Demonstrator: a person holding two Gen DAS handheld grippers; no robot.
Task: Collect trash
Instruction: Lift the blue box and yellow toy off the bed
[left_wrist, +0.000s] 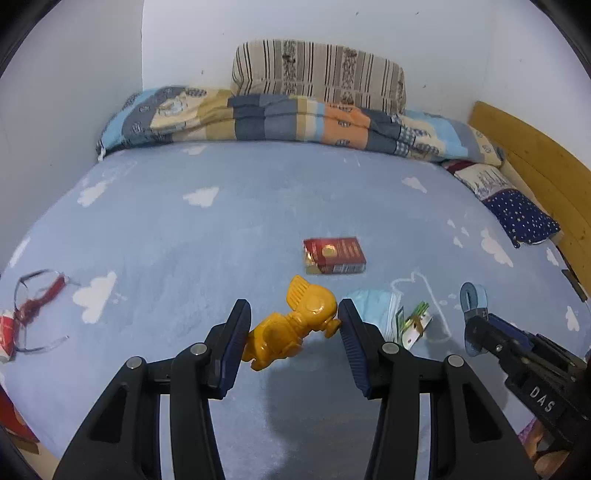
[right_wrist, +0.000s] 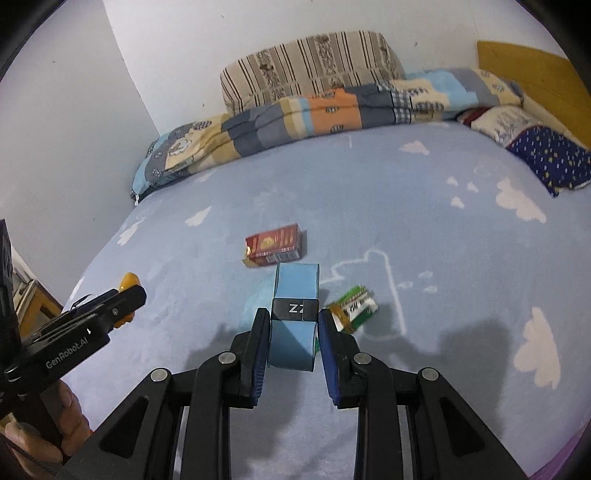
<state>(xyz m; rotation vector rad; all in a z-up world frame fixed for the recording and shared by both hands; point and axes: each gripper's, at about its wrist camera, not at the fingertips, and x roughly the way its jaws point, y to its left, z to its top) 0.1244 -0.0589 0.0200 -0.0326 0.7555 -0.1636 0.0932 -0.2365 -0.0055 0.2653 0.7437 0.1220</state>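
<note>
Both pieces are lifted off the bed (left_wrist: 184, 236): my left tool (left_wrist: 293, 325) clenches the yellow toy (left_wrist: 291, 328), my right tool (right_wrist: 293, 332) the blue strap (right_wrist: 295, 288). Next comes a bin, unseen here.

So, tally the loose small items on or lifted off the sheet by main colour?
Red: 2, box, glasses cord
Yellow: 1, toy in left gripper
Blue: 2, strap in right gripper, mask
Green: 1, wrapper
Total: 6
</note>
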